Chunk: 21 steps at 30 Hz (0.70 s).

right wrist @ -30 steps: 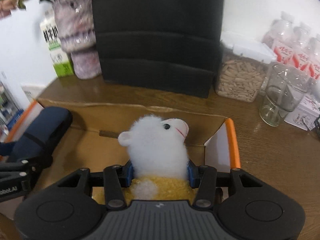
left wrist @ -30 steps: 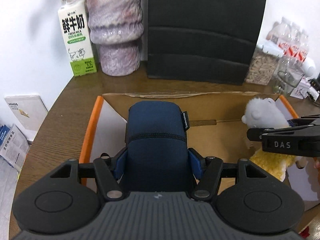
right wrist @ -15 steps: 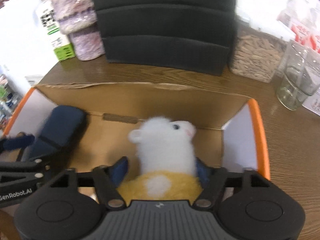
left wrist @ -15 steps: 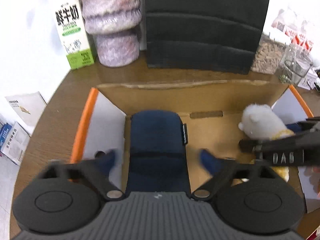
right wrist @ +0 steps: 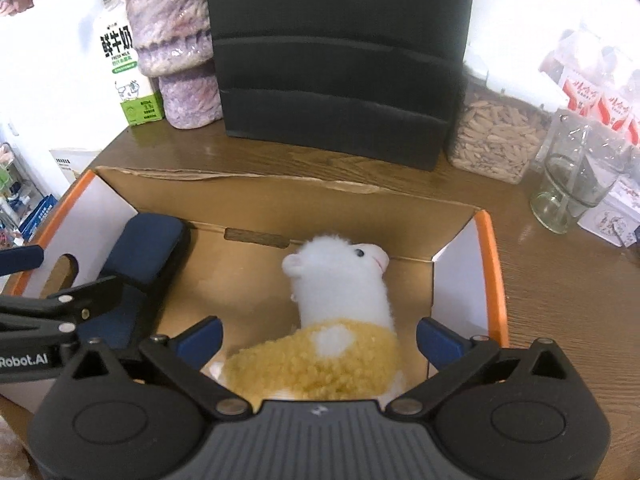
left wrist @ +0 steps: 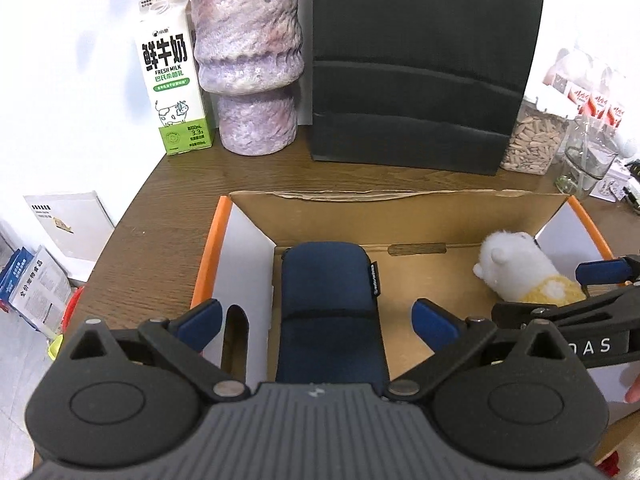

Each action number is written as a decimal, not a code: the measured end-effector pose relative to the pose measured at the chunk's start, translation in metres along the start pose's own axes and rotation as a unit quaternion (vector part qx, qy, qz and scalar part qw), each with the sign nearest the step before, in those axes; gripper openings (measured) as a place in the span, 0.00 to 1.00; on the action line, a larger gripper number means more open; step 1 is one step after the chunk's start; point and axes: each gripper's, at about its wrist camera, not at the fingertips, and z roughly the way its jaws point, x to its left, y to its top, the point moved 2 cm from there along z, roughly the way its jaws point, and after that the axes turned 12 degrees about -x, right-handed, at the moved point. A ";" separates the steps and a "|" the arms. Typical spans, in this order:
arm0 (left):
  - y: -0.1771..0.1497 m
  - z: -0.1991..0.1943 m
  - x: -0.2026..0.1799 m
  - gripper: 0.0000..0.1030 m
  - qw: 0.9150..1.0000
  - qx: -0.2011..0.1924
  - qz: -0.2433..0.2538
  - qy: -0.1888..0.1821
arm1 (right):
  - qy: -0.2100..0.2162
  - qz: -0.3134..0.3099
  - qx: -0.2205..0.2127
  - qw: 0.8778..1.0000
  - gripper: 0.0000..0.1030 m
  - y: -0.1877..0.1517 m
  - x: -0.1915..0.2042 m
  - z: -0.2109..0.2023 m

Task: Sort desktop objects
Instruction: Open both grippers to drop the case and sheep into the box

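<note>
The left gripper (left wrist: 316, 320) hangs over a cardboard box (left wrist: 400, 208) with orange-edged flaps, its jaws spread wide after just opening; the navy pouch (left wrist: 328, 304) lies between the blue pads but neither pad touches it. The pouch rests lengthwise on the box floor, close to the white flap at 9 o'clock of the box in the left wrist view. The right gripper (right wrist: 320, 336) is likewise spread wide, its jaws having just been opening, with the plush alpaca (right wrist: 340, 304) between them and clear gaps on both sides. The alpaca, white-headed with a yellow woolly body, lies on the box floor with its head toward 12 o'clock and its snout turned to about 2 o'clock in the right wrist view, near the flap at 3 o'clock. Pouch and alpaca are well apart, on opposite sides of the box. The box stands on a wooden bench (left wrist: 180, 184). Beyond it, at 12 o'clock, stands a black paper bag (left wrist: 420, 72); at 11 o'clock a purple mottled vase (left wrist: 248, 60) and, just beside it, a milk carton (left wrist: 172, 76). At about 2 o'clock are a clear container of seeds (right wrist: 496, 136) and an empty glass jar (right wrist: 572, 176).
</note>
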 end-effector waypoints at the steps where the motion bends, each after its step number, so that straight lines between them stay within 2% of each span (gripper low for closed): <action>1: 0.000 -0.004 0.000 1.00 1.000 -0.003 0.001 0.000 | 0.000 0.000 -0.002 1.000 1.00 0.000 0.000 -0.004; 12: -0.005 -0.054 0.005 1.00 0.999 -0.033 0.001 -0.010 | 0.006 -0.008 -0.045 0.999 1.00 -0.001 0.006 -0.065; 21: -0.027 -0.111 0.017 1.00 0.996 -0.079 -0.014 -0.024 | 0.018 -0.013 -0.085 0.996 1.00 -0.029 0.012 -0.125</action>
